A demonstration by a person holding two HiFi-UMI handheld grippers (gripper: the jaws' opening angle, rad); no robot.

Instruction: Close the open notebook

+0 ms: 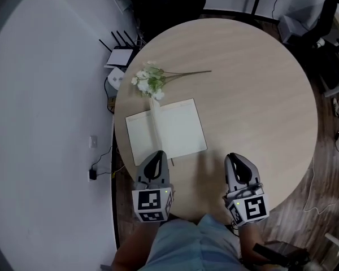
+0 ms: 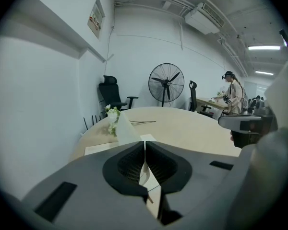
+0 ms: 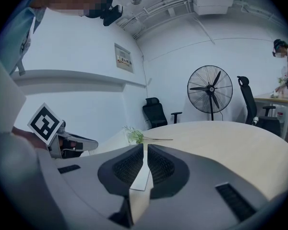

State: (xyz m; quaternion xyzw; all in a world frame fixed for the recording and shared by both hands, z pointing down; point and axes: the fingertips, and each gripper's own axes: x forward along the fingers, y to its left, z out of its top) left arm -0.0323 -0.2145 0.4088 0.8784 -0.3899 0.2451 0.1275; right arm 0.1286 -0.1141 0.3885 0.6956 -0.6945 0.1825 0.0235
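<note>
The open notebook (image 1: 165,130) lies flat with blank cream pages on the left part of the round wooden table (image 1: 254,95). One leaf (image 2: 126,130) stands up at its spine. My left gripper (image 1: 155,158) hovers at the notebook's near edge, jaws shut with nothing held; in its own view the gripper (image 2: 144,145) points across the pages (image 2: 100,148). My right gripper (image 1: 235,161) is over bare table to the notebook's right, shut and empty. In the right gripper view a strip of the notebook (image 3: 143,178) shows past that gripper (image 3: 145,150).
A sprig of white flowers (image 1: 150,81) lies just beyond the notebook. Left of the table sit a router (image 1: 120,53) and cables on the floor. A black office chair (image 1: 175,4) and a standing fan (image 2: 166,83) are behind the table. A person (image 2: 232,87) stands far off.
</note>
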